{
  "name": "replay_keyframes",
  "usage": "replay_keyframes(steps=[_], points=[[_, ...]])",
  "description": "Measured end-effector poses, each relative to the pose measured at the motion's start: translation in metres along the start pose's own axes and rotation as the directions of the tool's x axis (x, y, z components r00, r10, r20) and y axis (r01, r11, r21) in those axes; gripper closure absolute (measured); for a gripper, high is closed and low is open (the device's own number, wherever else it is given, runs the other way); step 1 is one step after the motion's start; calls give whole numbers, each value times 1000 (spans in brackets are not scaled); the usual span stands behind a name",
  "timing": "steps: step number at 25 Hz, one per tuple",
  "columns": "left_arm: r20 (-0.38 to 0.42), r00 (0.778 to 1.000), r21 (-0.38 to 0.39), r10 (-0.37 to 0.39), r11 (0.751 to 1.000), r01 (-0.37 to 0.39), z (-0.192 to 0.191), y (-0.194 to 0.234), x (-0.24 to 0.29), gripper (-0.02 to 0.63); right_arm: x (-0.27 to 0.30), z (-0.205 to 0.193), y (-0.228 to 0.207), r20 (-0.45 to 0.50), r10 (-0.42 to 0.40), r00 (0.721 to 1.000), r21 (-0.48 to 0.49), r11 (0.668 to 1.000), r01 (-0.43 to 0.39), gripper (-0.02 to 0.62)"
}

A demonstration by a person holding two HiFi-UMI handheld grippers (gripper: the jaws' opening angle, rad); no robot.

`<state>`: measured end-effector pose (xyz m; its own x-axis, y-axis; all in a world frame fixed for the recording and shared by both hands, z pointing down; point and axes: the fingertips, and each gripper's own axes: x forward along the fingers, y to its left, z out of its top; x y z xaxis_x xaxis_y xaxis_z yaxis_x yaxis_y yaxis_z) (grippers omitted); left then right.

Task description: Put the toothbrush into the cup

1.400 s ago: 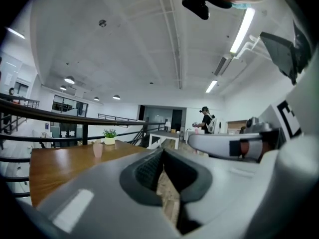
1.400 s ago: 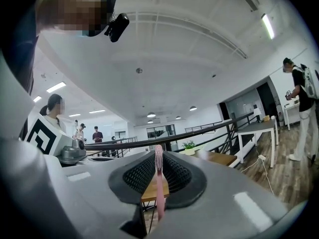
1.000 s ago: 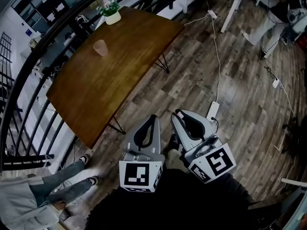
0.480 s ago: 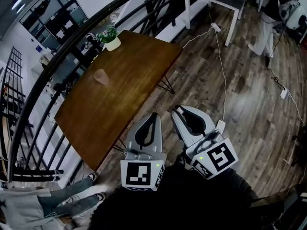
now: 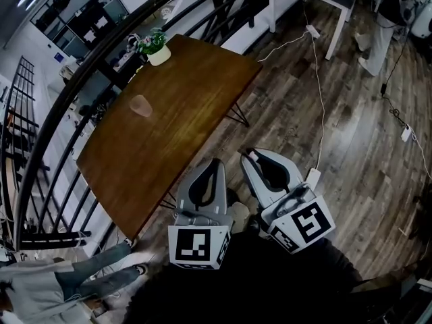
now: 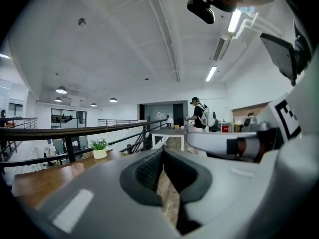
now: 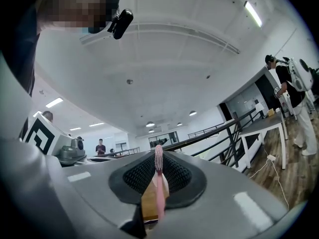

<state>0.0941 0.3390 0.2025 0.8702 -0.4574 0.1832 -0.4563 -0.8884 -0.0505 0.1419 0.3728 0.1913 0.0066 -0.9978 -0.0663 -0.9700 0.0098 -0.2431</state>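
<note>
Toothbrush (image 7: 158,179) sits clamped in right tongs (image 5: 252,158); cubes (image 5: 198,246) bear square markers.

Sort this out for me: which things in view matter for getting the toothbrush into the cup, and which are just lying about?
For the job:
- toothbrush, clamped in the right gripper
- cup, standing on the wooden table

Just lying about:
- potted plant at the table's far corner
- power strip and cable on the floor
</note>
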Motion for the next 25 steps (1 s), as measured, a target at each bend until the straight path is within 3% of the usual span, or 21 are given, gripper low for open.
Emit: replay_keyframes(steps=[12,19,25], points=[[-60,997,-47,-43,998,40,-22,17,49,598,35,-24,-36,-63,-53,997,36,998,55,549],[-78,997,-73,7,997,-13,-27,61,82,597,89,-37,-47,-116,-2,993,36,999,6,549],[-101,990,-110,94,988,-105,-32,127,102,597,160,-50,-37,-149,88,985,42,996,-82,549]])
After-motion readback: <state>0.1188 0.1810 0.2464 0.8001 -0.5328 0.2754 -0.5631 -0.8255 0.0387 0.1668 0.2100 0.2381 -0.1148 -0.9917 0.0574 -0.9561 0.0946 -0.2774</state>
